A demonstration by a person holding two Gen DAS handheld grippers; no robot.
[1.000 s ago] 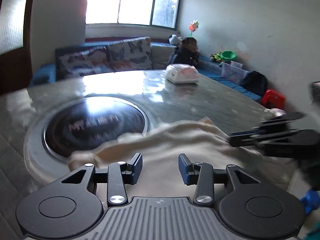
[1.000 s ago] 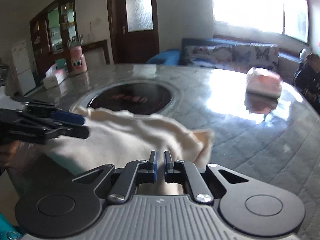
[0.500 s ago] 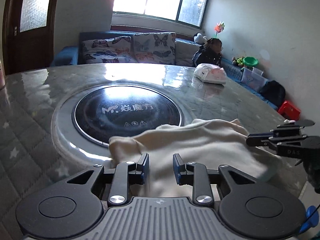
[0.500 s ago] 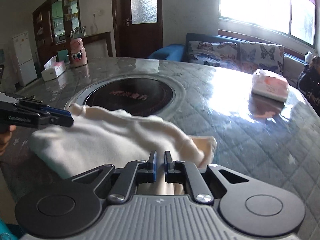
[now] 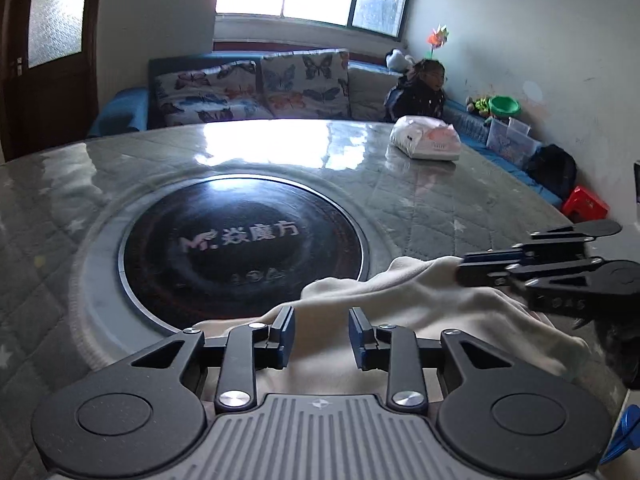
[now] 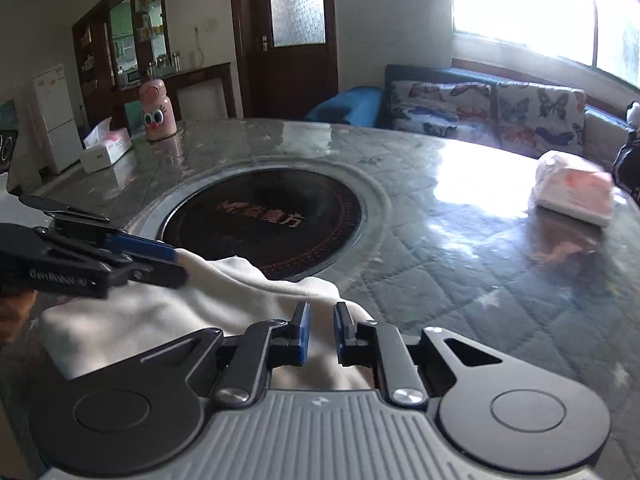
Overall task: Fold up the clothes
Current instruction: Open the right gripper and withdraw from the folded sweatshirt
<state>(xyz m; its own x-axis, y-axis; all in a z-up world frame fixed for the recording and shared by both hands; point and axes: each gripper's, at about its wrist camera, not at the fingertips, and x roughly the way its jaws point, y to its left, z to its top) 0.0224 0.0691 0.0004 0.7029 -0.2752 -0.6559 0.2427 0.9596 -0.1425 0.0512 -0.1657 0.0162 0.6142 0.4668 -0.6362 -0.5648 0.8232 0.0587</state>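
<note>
A cream garment [image 5: 432, 304] lies bunched at the near edge of the round table, partly over the rim of the black cooktop [image 5: 240, 244]. It also shows in the right wrist view [image 6: 168, 312]. My left gripper [image 5: 320, 336] is open just above the cloth's near left part, holding nothing. My right gripper [image 6: 320, 330] stands slightly open over the cloth's right end, with cloth below its jaws. From the left wrist view the right gripper [image 5: 472, 268] shows side-on at the right. From the right wrist view the left gripper [image 6: 176, 264] shows at the left.
The grey quilted table [image 5: 440, 208] has a bagged tissue pack [image 5: 426, 142] at the far right. A pink bottle [image 6: 159, 110] and a tissue box [image 6: 106, 148] stand at the far left. A sofa [image 5: 256, 88] with a seated child [image 5: 420, 92] lies behind.
My right gripper has opened from shut and let the cloth go. My left gripper has opened wider. The cloth's right end has settled onto the table.
</note>
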